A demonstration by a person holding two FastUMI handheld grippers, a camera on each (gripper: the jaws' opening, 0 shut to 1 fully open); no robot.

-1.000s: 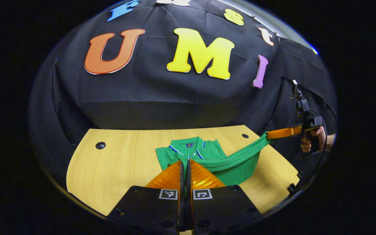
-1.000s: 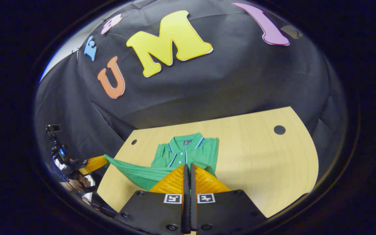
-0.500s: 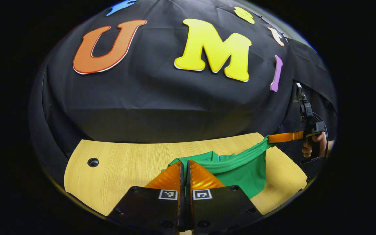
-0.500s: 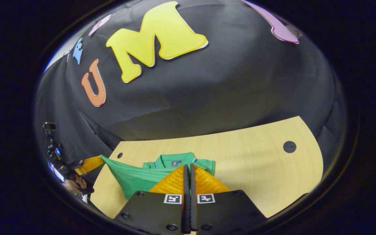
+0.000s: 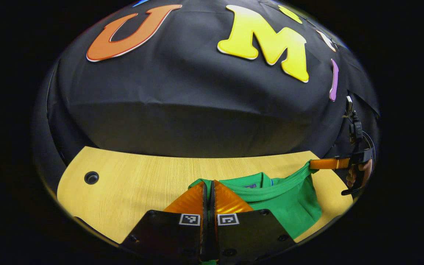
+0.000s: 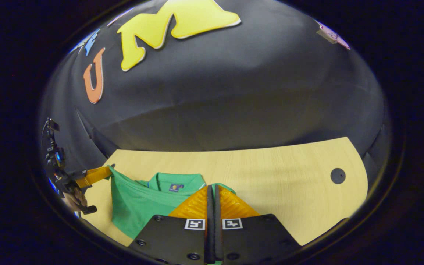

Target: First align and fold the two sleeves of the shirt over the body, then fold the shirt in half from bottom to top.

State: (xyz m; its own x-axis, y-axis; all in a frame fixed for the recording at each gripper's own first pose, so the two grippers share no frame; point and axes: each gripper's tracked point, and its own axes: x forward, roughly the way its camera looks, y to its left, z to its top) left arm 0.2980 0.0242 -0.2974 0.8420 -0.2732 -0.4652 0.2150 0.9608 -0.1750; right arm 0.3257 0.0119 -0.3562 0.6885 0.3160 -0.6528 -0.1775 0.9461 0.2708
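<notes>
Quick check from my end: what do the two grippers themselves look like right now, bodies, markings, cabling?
Each gripper, left and right, has a black plate body with screws, two small square black-and-white markers and two ribbed wedge fingers. Seen from across, the right gripper has a black pistol handle, a cable loop and a small black unit mounted on top.

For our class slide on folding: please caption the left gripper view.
Both grippers, left and right, hold the green shirt's hem up near its collar.

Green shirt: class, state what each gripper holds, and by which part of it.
Both grippers are shut on the green shirt: the left gripper and the right gripper each pinch a corner of its bottom hem, lifted toward the collar.
</notes>
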